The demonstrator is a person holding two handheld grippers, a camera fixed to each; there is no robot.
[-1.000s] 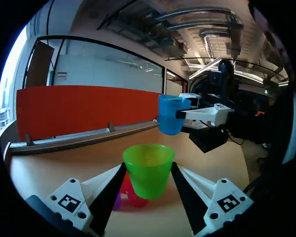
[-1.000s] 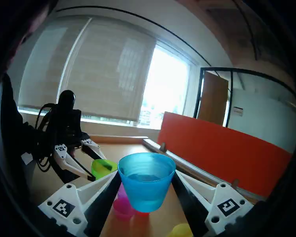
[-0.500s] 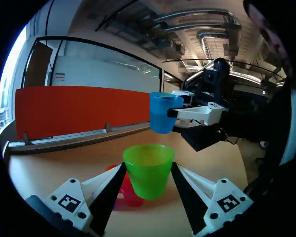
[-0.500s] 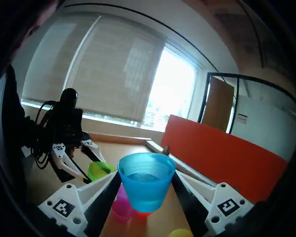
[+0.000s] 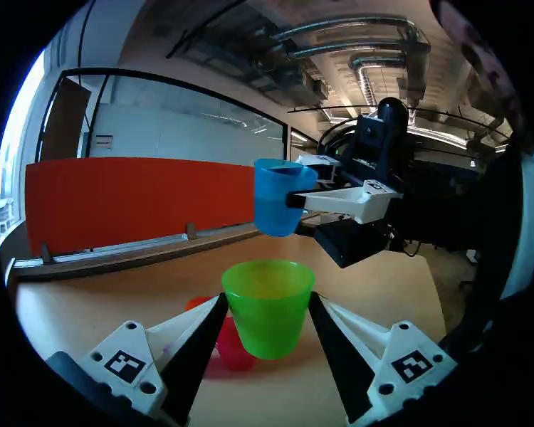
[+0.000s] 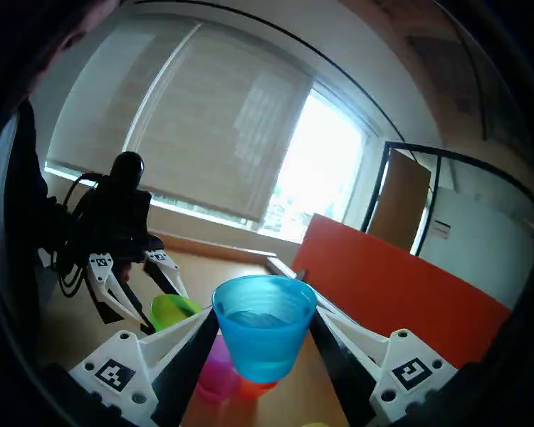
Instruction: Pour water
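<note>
1. Between the two fingers of the right gripper (image 6: pixel 263 318) sits the blue cup (image 6: pixel 263 329). It is up in the air over the wooden table (image 5: pixel 89 313).
2. Some parts are hard to see. The left gripper view shows one white finger on the blue cup (image 5: pixel 278 196), and the cup hides the other one. I cannot tell if the green cup (image 5: pixel 269 309) has any water in it. A red cup (image 5: pixel 231 350) is half hidden behind the green cup and a finger. An orange thing (image 5: pixel 196 303) peeks out behind it, too small to name.
3. The blue cup stands almost straight up, with its open mouth on top. Its long way runs up and down. Water shows inside it, below the rim.
4. The right gripper is partly open, just as wide as the blue cup. Both fingers press on its sides.
5. The left gripper (image 5: pixel 267 302) squeezes the green cup the same way, one finger on each side. That cup is upright too.
6. The blue cup is higher than the green cup and apart from it.
7. Seen in the right gripper view, a pink cup (image 6: pixel 217 373) and an orange cup (image 6: pixel 256 388) stand on the table under the blue cup.
8. Farther off are a red wall panel (image 5: pixel 124 199), a bright window (image 6: pixel 317 178) and a person's dark sleeve (image 6: pixel 25 213).
</note>
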